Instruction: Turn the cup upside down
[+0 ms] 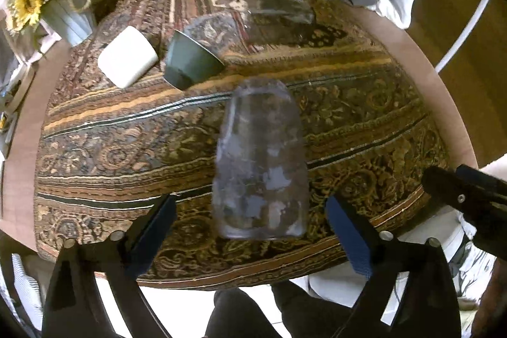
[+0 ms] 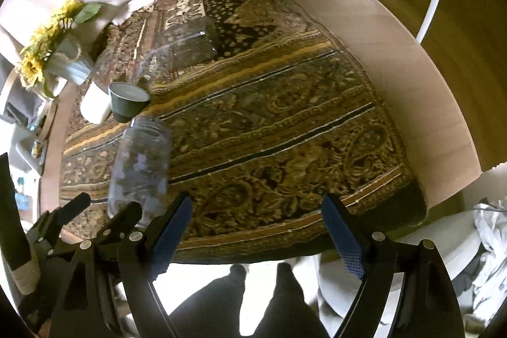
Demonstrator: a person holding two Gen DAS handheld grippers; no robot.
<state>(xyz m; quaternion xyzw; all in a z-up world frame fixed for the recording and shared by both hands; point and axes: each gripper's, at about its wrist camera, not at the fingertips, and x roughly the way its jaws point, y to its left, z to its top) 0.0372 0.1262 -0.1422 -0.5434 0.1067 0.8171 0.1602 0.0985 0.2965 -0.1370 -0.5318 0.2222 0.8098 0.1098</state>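
Left gripper (image 1: 250, 230): wide open, one finger on each side of the clear cup (image 1: 261, 160), not touching it.
Right gripper (image 2: 258, 230): open, holding nothing.
Clear cup: near the table's (image 1: 19, 173) front edge, on the patterned cloth (image 1: 364, 116), long axis up and down, closed end up.
Farther back: green cup (image 1: 190, 60), white cup (image 1: 126, 60).

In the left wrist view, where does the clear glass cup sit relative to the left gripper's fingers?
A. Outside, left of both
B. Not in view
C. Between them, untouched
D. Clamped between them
C: the clear glass cup stands on the patterned cloth between the open left gripper fingers, with gaps on both sides.
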